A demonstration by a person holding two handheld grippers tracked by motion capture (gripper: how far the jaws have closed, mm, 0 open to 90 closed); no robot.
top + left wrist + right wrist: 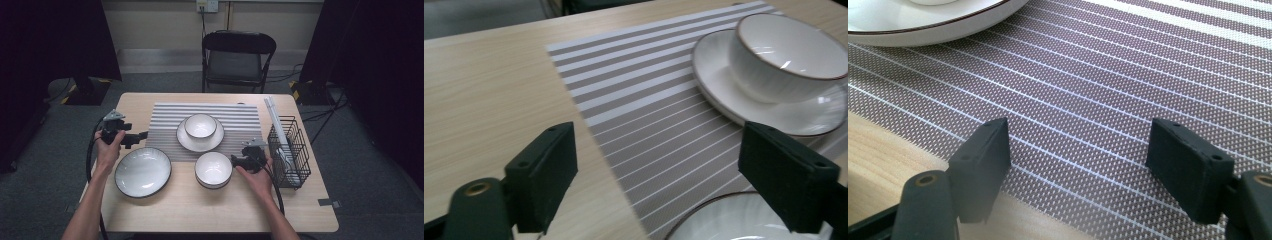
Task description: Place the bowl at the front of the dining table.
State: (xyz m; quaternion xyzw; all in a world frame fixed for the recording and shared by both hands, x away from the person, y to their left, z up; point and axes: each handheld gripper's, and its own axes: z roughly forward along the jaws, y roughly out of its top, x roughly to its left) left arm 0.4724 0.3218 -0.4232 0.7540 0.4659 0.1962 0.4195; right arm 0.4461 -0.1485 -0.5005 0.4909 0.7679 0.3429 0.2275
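Both forearms reach forward, left tongs (141, 135) and right tongs (234, 160) gaping, empty.

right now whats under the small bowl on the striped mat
A white saucer sits under the bowl, and the striped mat lies under that. The saucer's middle is covered by the bowl.

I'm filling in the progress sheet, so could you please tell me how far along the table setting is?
Done: a white dark-rimmed bowl sits on a white saucer plate on the grey striped placemat. In hand: nothing; the left gripper and right gripper are open and empty. Left: the large white plate and the second white bowl sit off the mat.
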